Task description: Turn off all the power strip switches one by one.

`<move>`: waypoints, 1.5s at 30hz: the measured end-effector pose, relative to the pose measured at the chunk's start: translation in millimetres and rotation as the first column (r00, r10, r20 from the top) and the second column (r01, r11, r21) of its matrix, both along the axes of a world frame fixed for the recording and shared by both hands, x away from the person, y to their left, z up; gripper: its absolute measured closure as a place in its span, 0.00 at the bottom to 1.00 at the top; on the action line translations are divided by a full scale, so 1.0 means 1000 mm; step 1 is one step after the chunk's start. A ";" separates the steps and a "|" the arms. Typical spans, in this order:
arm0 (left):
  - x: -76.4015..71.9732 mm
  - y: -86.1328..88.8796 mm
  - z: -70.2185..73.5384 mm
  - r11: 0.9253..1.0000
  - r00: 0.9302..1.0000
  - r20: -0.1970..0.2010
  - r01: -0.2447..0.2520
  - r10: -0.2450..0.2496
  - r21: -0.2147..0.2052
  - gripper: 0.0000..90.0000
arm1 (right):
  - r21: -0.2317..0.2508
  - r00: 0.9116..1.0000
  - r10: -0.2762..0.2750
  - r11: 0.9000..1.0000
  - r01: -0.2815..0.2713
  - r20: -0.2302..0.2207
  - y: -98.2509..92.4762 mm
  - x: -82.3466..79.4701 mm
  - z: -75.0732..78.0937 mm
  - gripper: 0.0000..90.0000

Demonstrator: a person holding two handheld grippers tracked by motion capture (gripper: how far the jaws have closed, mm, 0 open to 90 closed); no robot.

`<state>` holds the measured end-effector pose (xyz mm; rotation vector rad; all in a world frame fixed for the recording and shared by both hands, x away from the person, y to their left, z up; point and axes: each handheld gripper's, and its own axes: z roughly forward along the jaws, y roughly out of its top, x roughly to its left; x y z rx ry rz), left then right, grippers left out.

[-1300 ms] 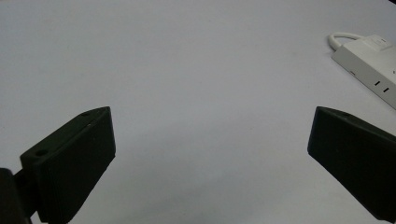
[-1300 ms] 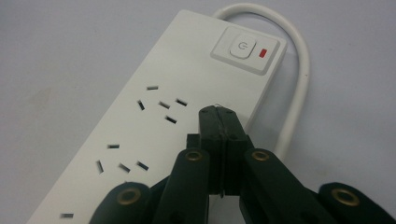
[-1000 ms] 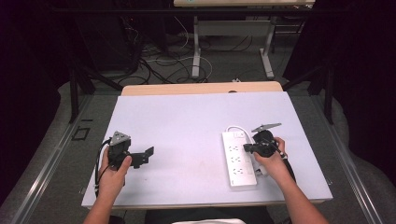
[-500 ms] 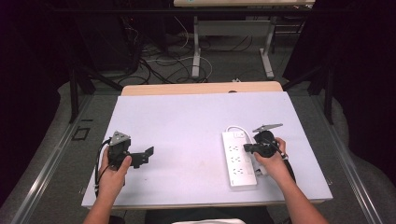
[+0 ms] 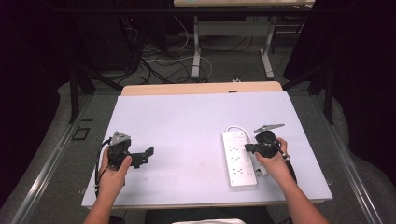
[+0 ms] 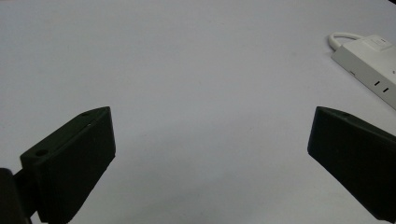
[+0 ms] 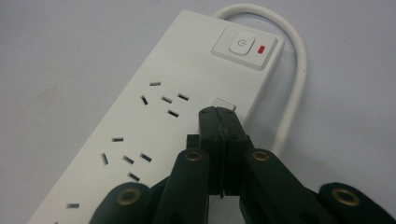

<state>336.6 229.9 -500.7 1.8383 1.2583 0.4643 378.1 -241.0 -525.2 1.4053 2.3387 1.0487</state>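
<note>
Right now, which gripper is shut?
The right gripper: its jaws are pressed together over the power strip. The left gripper has jaws spread wide above bare table.

We've got a white power strip point(image 7: 154, 121) with a white cord point(image 7: 293, 79), dark slot marks and a small red light point(image 7: 261, 48) by its switch. It sits on a pale lavender-grey table point(image 5: 187, 126) with a tan edge. Both grippers point(image 5: 140, 157) point(image 7: 218, 120) are black, brass-coloured rivets on the right one.
</note>
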 end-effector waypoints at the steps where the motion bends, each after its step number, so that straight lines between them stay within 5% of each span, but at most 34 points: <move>1: 0.000 0.000 0.000 1.000 1.000 0.000 0.000 0.000 -0.001 0.01 | -0.002 1.000 0.001 1.000 -0.001 -0.001 0.000 -0.001 0.001 1.00; 24: 0.000 0.000 0.000 1.000 1.000 0.001 0.001 -0.001 0.001 0.01 | -0.015 0.998 0.053 0.998 -0.053 0.031 0.000 -0.019 0.012 1.00; 45: 0.000 -0.001 0.000 1.000 1.000 0.001 0.002 -0.002 0.001 0.01 | -0.013 0.998 0.061 0.998 -0.061 0.014 -0.003 -0.032 0.009 1.00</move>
